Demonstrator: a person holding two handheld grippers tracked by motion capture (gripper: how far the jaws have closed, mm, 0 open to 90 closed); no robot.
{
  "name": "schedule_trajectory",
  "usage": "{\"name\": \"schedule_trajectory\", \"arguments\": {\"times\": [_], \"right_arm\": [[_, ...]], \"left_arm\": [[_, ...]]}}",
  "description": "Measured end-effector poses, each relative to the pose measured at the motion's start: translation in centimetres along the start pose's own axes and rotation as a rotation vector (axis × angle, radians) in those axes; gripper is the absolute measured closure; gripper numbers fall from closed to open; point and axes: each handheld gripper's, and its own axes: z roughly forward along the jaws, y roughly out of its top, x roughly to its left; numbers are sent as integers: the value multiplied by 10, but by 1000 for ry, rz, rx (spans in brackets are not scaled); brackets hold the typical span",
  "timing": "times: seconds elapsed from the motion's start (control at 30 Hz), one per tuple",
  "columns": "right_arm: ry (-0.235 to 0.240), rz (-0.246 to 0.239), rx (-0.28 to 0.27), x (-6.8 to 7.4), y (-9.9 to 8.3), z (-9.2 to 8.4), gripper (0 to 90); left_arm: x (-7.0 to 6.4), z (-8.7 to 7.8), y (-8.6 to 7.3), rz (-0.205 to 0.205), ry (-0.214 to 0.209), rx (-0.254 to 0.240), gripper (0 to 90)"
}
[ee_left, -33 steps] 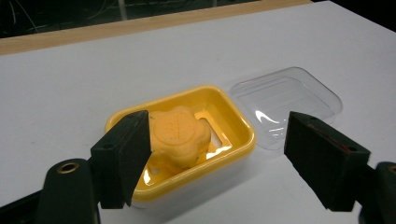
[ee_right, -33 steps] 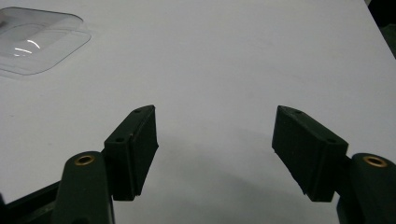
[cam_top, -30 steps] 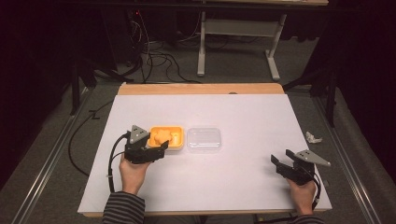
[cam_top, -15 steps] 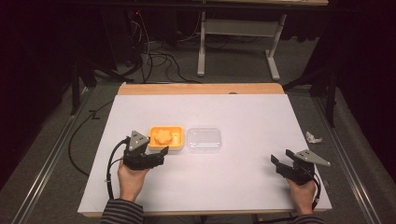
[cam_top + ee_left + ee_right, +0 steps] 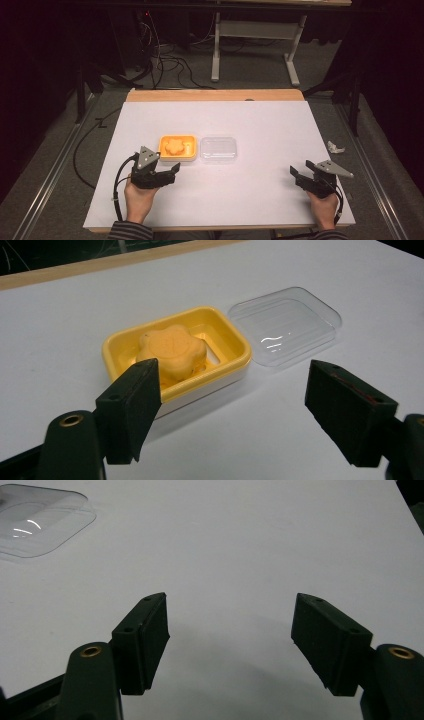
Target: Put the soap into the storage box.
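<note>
Nearest the person, at the table's (image 5: 250, 200) front edge, the two hands hold the grippers well apart. The left gripper (image 5: 170, 171) sits at about 7 o'clock on the white top, its jaws spread wide and empty, aimed toward 1 o'clock. In the left gripper view (image 5: 235, 410) the jaws frame bare table just short of the tray. The right gripper (image 5: 299, 176) sits at about 5 o'clock, jaws likewise spread with nothing between them; in the right gripper view (image 5: 230, 640) they hang over bare white surface.

Just beyond the left gripper, near the table's middle, lies a yellow tray (image 5: 177, 148) with an orange flower-shaped soap (image 5: 175, 146) inside it (image 5: 172, 350). Touching or just beside the tray at its 3 o'clock side lies a clear lid (image 5: 218, 148), hollow side up.

Off the table at 3 o'clock, a crumpled white scrap (image 5: 335, 147) lies on the floor.
</note>
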Motion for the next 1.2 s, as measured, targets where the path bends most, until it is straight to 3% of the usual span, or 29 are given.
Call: {"name": "schedule_trajectory", "arguments": {"times": [0.43,1.2], "right_arm": [[-2,-6,-4,0,0,0,316],[-6,-6,-6,1,0,-1,316]], "left_arm": [[-1,-6,-12,-15,2,-4,229],[-9,8,-26,-22,-31,17,234]]}}
